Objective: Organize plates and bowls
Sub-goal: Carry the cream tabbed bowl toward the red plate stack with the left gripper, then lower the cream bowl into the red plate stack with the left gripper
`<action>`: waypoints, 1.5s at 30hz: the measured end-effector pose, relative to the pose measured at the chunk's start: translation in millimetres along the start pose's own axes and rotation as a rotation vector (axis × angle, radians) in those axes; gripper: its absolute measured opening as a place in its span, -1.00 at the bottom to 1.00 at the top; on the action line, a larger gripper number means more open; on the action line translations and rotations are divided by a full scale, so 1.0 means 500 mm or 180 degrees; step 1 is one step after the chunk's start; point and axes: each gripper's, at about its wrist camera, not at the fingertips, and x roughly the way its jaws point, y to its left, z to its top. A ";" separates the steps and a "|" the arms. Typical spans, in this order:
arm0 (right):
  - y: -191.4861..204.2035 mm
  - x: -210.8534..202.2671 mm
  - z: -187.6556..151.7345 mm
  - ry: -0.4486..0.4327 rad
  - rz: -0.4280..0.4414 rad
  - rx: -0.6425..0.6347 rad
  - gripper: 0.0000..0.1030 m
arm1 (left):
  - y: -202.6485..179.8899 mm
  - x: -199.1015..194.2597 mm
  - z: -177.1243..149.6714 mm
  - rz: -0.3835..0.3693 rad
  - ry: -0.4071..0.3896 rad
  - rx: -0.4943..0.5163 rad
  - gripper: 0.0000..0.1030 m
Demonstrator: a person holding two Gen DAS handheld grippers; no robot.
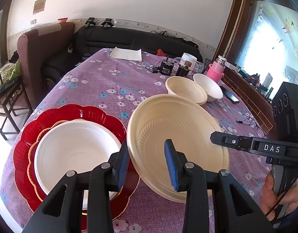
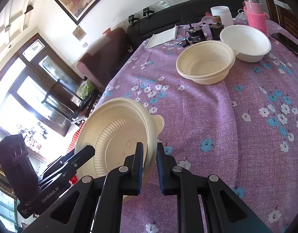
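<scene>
Left wrist view: the left gripper (image 1: 149, 158) pinches the near-left rim of a cream ribbed bowl (image 1: 178, 145), tilted with its hollow facing the camera, above the table (image 1: 102, 77) beside a white bowl (image 1: 75, 153) stacked on a red plate (image 1: 71, 112) at the table's left edge. Right wrist view: the right gripper (image 2: 149, 167) clamps the same bowl's (image 2: 117, 136) opposite rim, underside showing, near the left edge; two more bowls (image 2: 206, 64) sit at the far end.
</scene>
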 end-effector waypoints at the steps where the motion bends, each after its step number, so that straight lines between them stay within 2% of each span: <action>1: 0.003 0.001 0.000 0.0001 0.0003 -0.0010 -0.69 | 0.003 -0.001 -0.001 0.0010 -0.0004 -0.0007 -0.35; 10: 0.036 0.018 0.007 0.0041 0.0058 -0.0077 -0.69 | 0.035 -0.022 0.004 0.0052 -0.0058 -0.0095 -0.35; 28: 0.169 0.088 0.021 0.0249 0.0266 -0.0393 -0.68 | 0.157 -0.106 0.013 0.0363 -0.0330 -0.0409 -0.33; 36: 0.197 0.137 0.009 0.0471 0.0345 -0.0420 -0.67 | 0.209 -0.097 0.000 0.0419 -0.0239 -0.0580 -0.33; 45: 0.203 0.182 -0.002 0.0624 0.0306 -0.0412 -0.67 | 0.235 -0.088 -0.012 0.0455 -0.0184 -0.0661 -0.33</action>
